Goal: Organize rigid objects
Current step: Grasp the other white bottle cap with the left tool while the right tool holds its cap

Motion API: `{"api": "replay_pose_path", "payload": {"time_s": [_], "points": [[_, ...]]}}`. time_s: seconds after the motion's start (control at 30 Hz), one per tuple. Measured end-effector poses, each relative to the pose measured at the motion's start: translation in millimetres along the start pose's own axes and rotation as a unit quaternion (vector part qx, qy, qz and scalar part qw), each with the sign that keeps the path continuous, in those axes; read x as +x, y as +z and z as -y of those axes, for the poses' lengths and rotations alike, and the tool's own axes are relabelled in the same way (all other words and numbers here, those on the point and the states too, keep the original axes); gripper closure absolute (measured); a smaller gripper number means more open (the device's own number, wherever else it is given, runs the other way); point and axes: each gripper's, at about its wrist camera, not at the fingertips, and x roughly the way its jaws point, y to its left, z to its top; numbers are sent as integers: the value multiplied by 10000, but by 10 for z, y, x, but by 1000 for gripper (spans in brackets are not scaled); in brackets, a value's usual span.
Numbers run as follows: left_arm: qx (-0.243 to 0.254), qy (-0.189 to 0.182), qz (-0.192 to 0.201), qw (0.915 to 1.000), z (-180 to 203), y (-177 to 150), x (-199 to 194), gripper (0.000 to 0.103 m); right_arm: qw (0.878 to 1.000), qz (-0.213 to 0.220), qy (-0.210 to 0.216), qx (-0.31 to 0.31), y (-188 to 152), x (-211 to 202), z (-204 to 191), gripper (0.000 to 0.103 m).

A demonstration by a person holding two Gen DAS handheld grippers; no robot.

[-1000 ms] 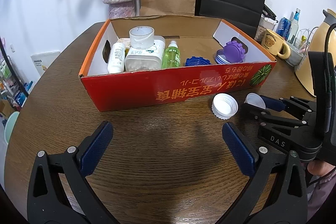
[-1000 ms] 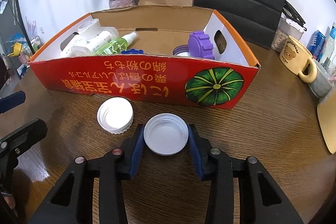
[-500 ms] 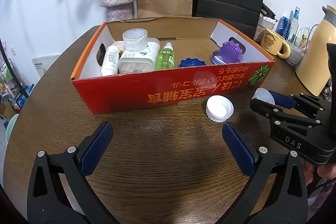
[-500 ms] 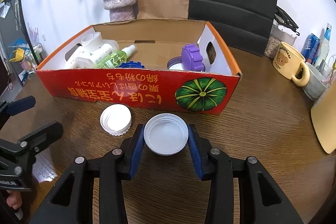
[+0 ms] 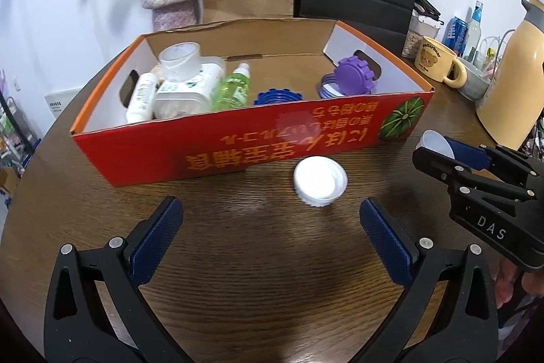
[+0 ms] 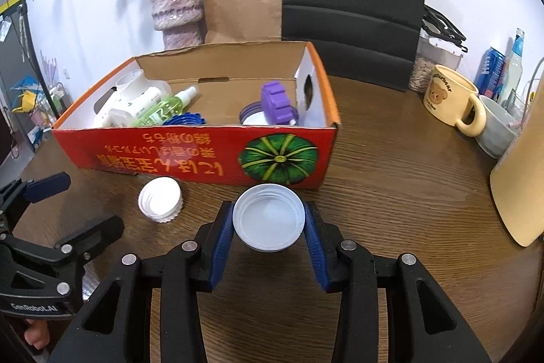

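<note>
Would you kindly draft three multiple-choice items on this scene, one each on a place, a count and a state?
1. Where is the loose white cap?
A. inside the box
B. on the table in front of the red box
C. on the mug

2. How many white caps are outside the box?
A. one
B. two
C. four

3. What is the left gripper doing?
A. open, holding nothing
B. shut on a bottle
C. shut on a cap

Answers:
1 B: it rests on the wooden table beside the box front.
2 B: one lies loose, and the held cap sits in the right gripper.
3 A: its fingers stand wide apart with only table between them.
</note>
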Motion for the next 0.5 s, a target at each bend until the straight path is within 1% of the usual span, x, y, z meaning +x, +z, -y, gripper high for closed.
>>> {"api": "replay_pose_path", "payload": {"time_s": [0.2,0.4,0.5], "points": [[-63,35,-73,9999,125,27,85,0,10000,43,-25,32,3,-24,138,58],[-210,197,-155,9995,241,73,175,0,9999,82,-80,97,20,-37,301,58],[-302,213,-214,9991,294,90,217,0,9998,106,-93,157,30,-35,390,58]]}}
